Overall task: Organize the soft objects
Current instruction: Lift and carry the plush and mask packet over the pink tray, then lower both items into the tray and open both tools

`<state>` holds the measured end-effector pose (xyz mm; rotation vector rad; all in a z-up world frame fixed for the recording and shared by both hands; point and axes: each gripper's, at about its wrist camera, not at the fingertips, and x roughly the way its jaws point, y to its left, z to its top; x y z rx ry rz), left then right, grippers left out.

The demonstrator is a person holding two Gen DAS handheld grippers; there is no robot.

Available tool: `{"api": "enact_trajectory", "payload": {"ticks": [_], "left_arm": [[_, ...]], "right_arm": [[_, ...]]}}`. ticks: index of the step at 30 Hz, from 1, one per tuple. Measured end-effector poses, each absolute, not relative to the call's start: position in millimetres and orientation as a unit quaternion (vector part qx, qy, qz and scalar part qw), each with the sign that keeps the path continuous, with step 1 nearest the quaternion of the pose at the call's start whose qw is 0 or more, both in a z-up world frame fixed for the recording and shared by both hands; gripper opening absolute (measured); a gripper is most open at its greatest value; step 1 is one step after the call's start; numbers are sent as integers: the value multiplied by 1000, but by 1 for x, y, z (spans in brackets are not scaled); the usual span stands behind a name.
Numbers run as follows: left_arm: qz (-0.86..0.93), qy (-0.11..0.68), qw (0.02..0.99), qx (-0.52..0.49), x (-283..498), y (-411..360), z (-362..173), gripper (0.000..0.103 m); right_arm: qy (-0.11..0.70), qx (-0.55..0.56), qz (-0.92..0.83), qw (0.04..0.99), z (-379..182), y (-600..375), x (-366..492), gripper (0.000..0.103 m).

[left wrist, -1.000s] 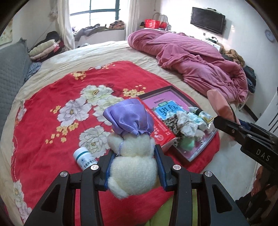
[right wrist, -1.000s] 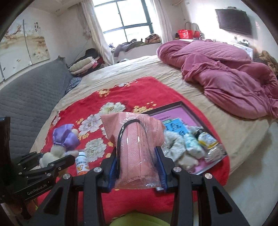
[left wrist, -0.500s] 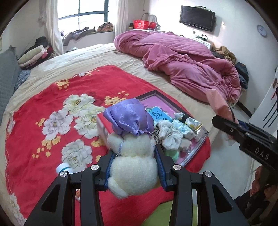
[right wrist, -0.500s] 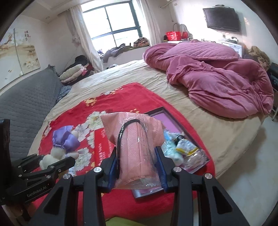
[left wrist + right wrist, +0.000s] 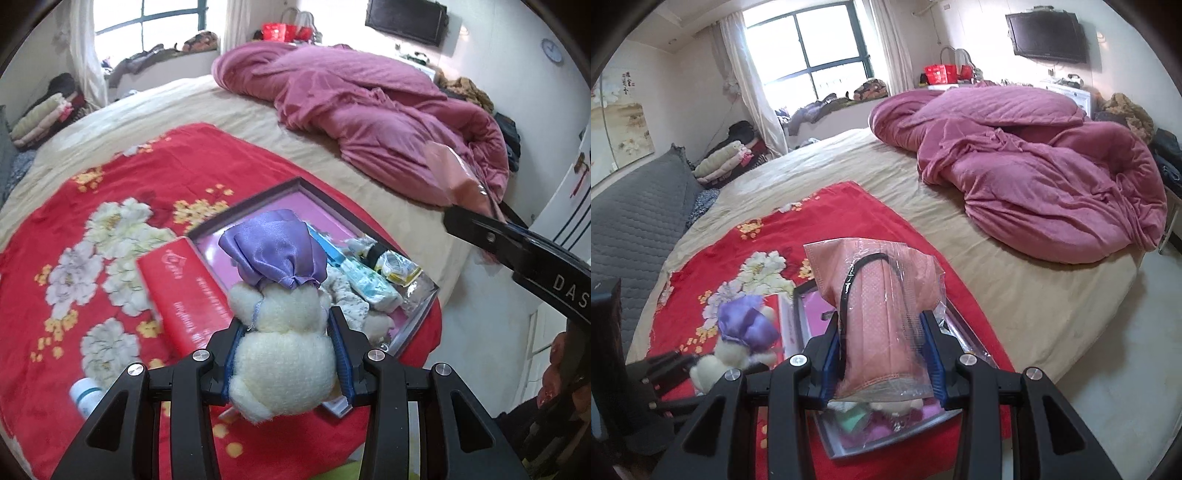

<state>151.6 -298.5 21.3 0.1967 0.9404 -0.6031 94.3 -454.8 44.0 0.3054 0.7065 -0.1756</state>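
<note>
The left gripper point(image 5: 284, 356) is clamped on a plush toy point(image 5: 282, 343); the right gripper point(image 5: 882, 354) is clamped on a bagged mask point(image 5: 882, 314). Both hang above the tray point(image 5: 258, 195), which already holds several soft items; these two are not yet set down.

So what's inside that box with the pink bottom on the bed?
The pink-bottomed box holds soft packets, a dark-capped bottle and patterned cloth. The plush toy in front hides the rest.
</note>
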Motion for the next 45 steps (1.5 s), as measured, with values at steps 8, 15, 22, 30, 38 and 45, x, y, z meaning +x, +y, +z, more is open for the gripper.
{"api": "enact_trajectory", "payload": {"ticks": [8, 15, 22, 30, 38, 45], "left_arm": [[-286, 469, 829, 104, 175, -328, -11, 43], [-284, 485, 819, 117, 186, -340, -34, 44], [-283, 493, 814, 121, 191, -344, -48, 44], [-284, 497, 811, 118, 193, -343, -53, 44], [-284, 499, 810, 118, 193, -341, -56, 44], [-284, 501, 809, 116, 194, -341, -57, 44]], "right_arm": [[381, 143, -80, 910, 7, -464, 126, 40], [420, 140, -71, 894, -26, -468, 146, 40], [440, 141, -57, 885, -50, -465, 157, 43], [449, 139, -50, 881, -59, -460, 164, 48], [452, 129, -49, 881, -62, -453, 168, 56], [447, 130, -49, 884, -60, -455, 166, 66]]}}
